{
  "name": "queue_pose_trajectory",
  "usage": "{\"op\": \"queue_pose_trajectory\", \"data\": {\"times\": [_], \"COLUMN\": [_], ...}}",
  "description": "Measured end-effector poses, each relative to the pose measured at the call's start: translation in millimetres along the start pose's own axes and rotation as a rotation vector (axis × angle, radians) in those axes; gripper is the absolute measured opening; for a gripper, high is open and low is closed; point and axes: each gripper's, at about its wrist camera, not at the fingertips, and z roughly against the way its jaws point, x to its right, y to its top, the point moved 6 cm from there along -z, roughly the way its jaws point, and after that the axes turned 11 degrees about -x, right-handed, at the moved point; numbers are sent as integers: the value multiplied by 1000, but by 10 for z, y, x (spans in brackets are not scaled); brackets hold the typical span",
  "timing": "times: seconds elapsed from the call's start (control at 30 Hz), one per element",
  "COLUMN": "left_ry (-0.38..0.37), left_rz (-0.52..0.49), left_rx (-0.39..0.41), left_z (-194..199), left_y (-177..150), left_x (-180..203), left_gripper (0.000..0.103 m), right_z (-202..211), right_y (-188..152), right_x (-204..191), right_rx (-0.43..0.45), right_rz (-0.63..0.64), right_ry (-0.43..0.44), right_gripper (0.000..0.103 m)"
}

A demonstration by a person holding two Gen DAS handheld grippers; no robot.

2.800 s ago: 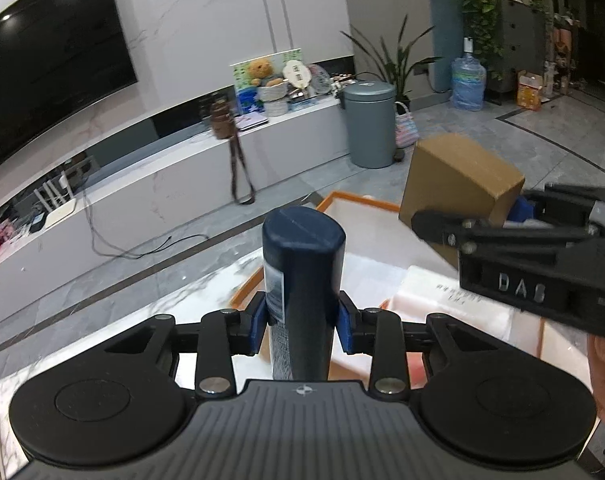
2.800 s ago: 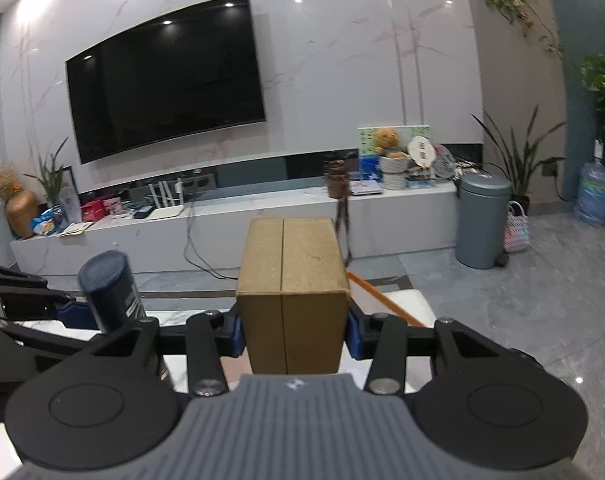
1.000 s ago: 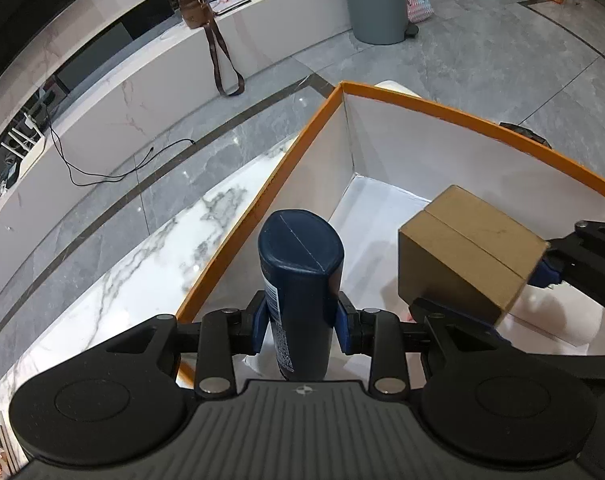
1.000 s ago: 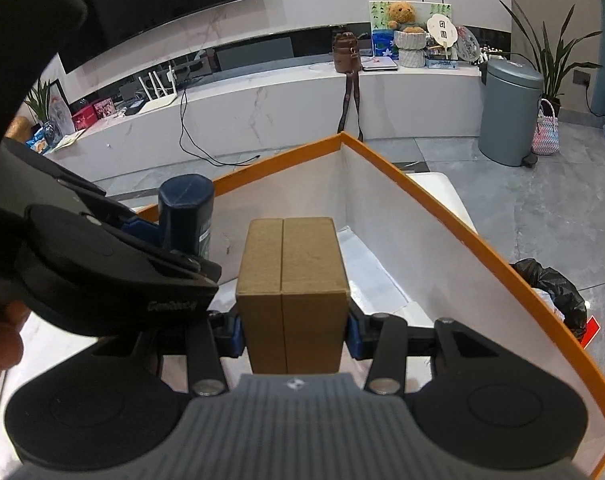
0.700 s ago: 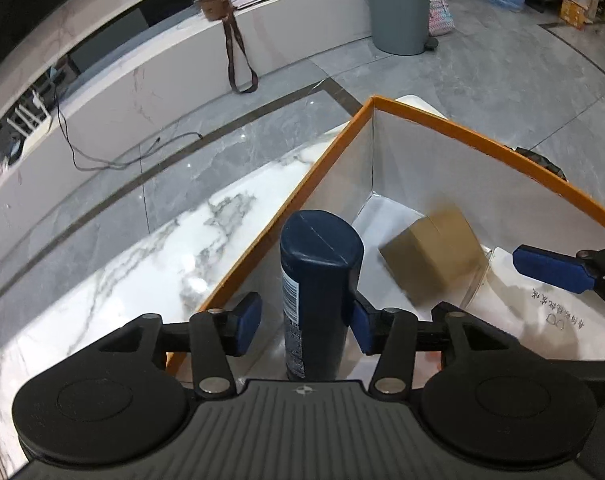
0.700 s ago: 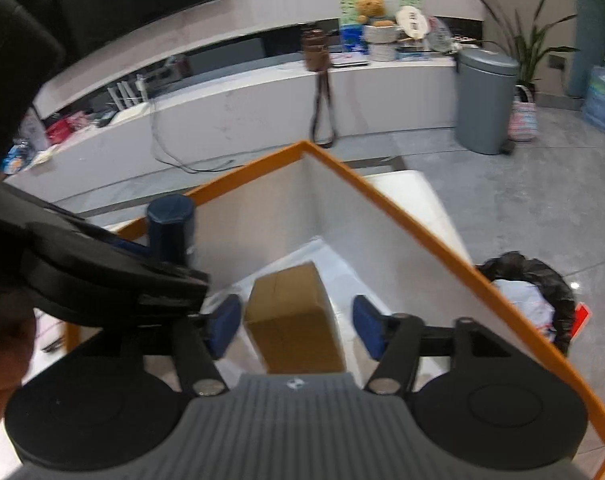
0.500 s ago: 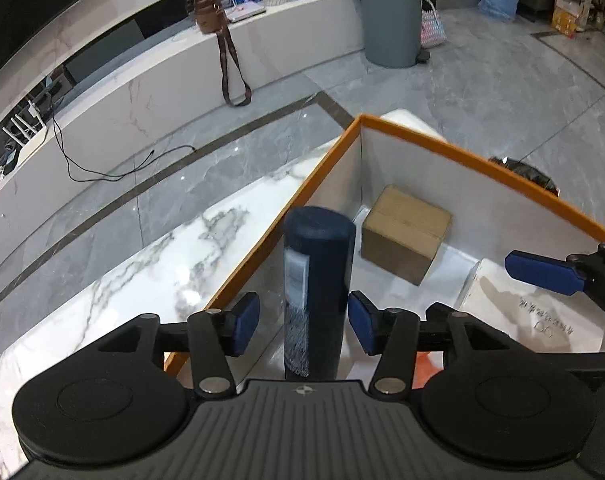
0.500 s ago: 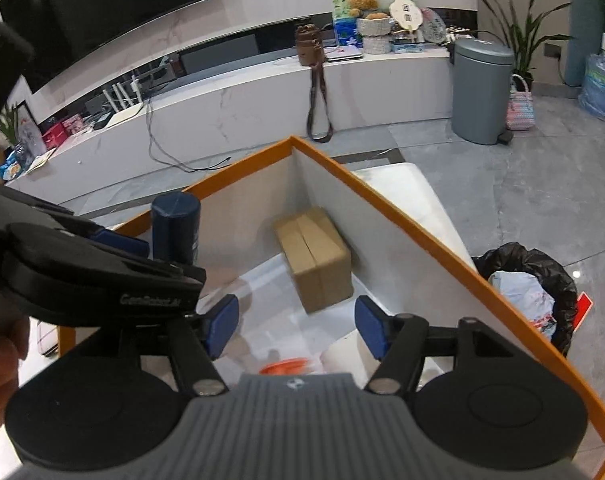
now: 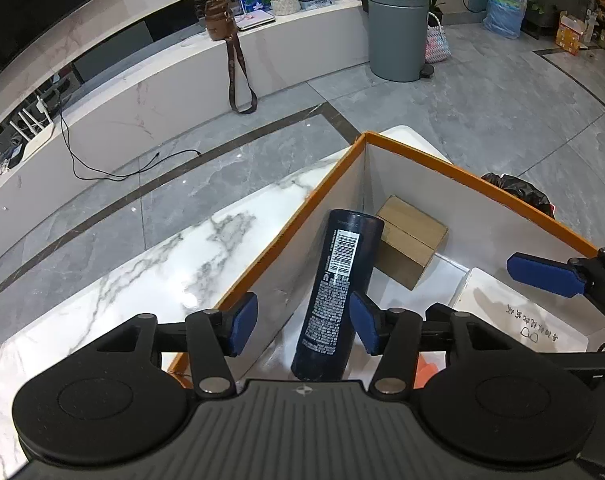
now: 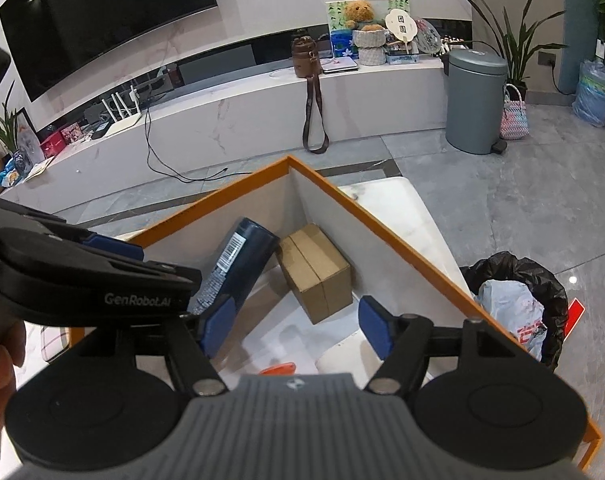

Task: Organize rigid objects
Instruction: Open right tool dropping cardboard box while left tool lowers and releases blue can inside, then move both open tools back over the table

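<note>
Two grippers are held over an orange-rimmed box set on a marble table. Left gripper: jaws just opened, blue pads clear of the dark blue bottle, which is seen tilted between them, leaning toward the box corner. Right gripper: jaws likewise just opened, nothing gripped. Cardboard carton: lying on the box floor in the far corner, just beside the bottle's upper end. White packet: lying in the box near the right gripper.
</note>
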Motion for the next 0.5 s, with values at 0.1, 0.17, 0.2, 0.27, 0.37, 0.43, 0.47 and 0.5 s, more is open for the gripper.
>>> {"op": "queue_pose_trajectory", "data": {"times": [0.1, 0.17, 0.2, 0.27, 0.37, 0.43, 0.47, 0.5], "left_ry": [3, 1, 0, 2, 3, 3, 3, 4], "left_rz": [6, 13, 15, 14, 15, 19, 20, 21], "left_rx": [9, 14, 17, 23, 32, 36, 37, 39], "left_z": [54, 94, 114, 149, 208, 236, 254, 274], "left_y": [-10, -23, -30, -44, -71, -75, -80, -82], "left_x": [-27, -45, -54, -67, -87, -95, -104, -111], "left_gripper": [65, 65, 65, 65, 67, 68, 68, 68], "right_z": [39, 74, 88, 121, 168, 199, 215, 233], "right_y": [9, 19, 24, 27, 25, 25, 25, 25], "right_x": [5, -3, -10, -24, -56, -71, -79, -88], "right_rx": [7, 15, 19, 25, 31, 35, 36, 37], "right_rz": [6, 7, 8, 11, 21, 28, 31, 33], "right_ry": [4, 1, 0, 1, 1, 0, 0, 0], "right_gripper": [69, 72, 72, 73, 73, 73, 73, 73]}}
